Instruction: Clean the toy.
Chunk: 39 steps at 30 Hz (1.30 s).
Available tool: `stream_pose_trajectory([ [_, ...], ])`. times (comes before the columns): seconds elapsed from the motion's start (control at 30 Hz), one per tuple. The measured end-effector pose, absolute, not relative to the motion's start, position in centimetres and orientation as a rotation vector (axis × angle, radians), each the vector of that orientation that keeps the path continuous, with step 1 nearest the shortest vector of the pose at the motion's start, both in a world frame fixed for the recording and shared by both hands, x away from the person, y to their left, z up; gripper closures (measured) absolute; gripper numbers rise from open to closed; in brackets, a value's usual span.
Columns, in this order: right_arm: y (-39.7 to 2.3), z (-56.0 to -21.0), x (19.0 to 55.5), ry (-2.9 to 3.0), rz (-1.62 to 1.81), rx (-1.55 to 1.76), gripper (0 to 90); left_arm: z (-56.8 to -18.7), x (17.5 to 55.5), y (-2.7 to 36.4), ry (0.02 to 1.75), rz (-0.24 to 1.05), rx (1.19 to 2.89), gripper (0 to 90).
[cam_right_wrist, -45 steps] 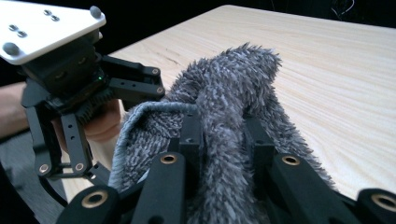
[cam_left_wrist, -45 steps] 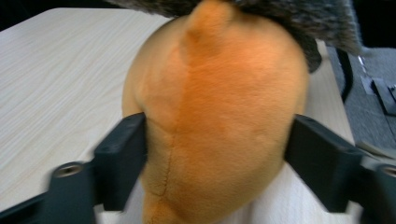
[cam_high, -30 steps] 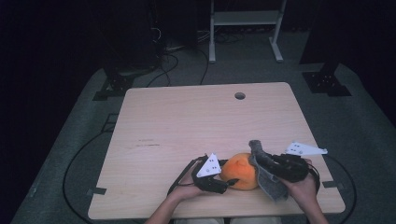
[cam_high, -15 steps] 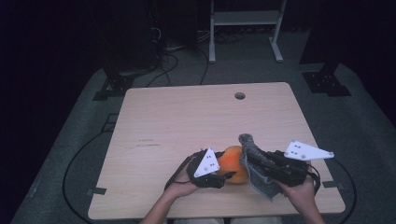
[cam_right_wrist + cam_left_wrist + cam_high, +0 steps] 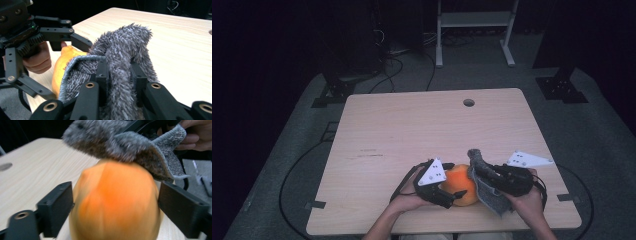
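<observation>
While my left gripper (image 5: 451,191) brackets the orange ball (image 5: 460,185) at the near edge of the wooden counter (image 5: 412,130), its jaws have just been opening: in the left gripper view they stand spread on either side of the orange ball (image 5: 115,202), with a thin gap showing at the left pad. My right gripper (image 5: 484,172), just beside it, has its jaws pinched tight on a grey fluffy cloth (image 5: 487,187). That grey fluffy cloth (image 5: 120,57) drapes over the ball's top and far side, touching it.
</observation>
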State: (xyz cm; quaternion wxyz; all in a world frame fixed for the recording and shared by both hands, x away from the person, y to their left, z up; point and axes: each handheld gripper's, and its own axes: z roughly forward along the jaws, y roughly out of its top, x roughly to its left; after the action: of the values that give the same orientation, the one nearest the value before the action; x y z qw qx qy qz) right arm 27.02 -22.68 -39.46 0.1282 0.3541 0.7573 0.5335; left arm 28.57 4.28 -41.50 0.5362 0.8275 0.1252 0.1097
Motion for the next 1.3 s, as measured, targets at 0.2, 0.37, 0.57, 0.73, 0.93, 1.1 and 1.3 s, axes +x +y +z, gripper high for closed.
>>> stream_pose_trajectory([
  [0.2, -23.4, -40.1, 27.4, 2.171, 1.534, 1.052, 71.7, -43.1, 28.8, 3.9, 0.318, 0.263, 1.957, 22.7],
  [0.37, -23.4, -40.0, 26.8, 2.117, 1.533, 1.026, 73.7, -43.1, 29.0, 3.7, 0.377, 0.281, 1.943, 28.9],
  [0.57, -20.6, -39.3, 25.7, 2.172, 1.526, 0.867, 73.7, -43.3, 29.7, 4.2, 0.466, 0.263, 1.918, 29.1],
  [0.73, -21.5, -39.7, 26.2, 2.145, 1.495, 0.900, 73.6, -43.2, 29.9, 4.5, 0.473, 0.220, 1.903, 31.6],
  [0.93, -23.6, -41.3, 27.1, 2.107, 1.438, 1.064, 74.0, -43.4, 30.3, 4.9, 0.526, 0.208, 1.872, 30.6],
  [1.1, -22.0, -40.3, 25.9, 2.127, 1.474, 0.951, 74.3, -43.5, 30.3, 4.7, 0.582, 0.232, 1.841, 30.4],
  [1.3, -22.6, -40.7, 26.5, 2.120, 1.463, 0.994, 74.2, -43.5, 30.2, 4.8, 0.555, 0.203, 1.822, 19.1],
])
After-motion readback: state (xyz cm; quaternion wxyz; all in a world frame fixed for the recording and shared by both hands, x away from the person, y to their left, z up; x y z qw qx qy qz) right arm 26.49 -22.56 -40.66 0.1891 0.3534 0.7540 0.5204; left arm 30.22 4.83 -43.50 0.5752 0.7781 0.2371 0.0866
